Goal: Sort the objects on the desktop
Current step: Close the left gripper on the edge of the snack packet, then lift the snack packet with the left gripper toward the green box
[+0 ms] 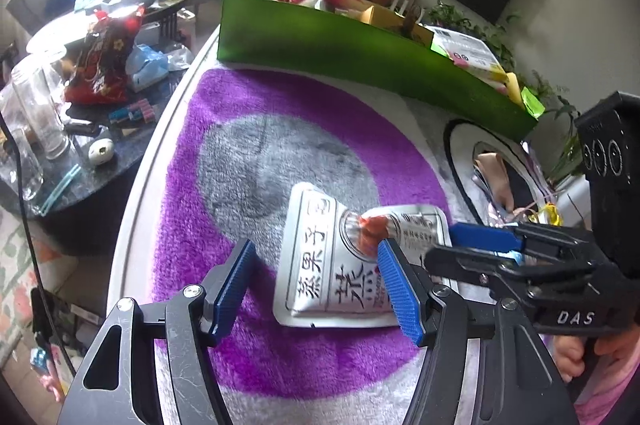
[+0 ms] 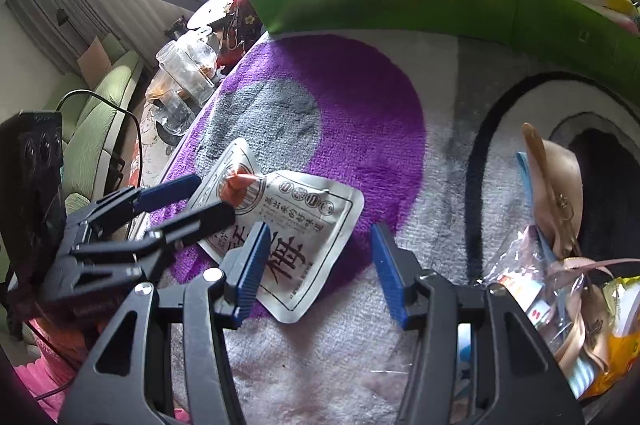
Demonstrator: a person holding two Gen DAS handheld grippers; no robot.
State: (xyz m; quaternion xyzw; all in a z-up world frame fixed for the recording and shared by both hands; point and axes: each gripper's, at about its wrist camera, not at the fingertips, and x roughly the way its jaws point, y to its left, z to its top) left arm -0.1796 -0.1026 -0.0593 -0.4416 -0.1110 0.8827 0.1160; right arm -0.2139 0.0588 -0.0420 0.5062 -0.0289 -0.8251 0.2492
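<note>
Left wrist view shows the silver snack pouch (image 1: pixel 344 261) lying on the purple rug patch (image 1: pixel 312 105), short of the green bin (image 1: pixel 360 57). Left claw (image 1: pixel 316 289) and right claw (image 2: pixel 318 273) both gape empty; sorting remains unfinished.

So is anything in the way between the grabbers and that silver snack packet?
Nothing visible blocks it. The silver packet lies flat on the purple rug, with the left gripper and right gripper both open right over it.
</note>
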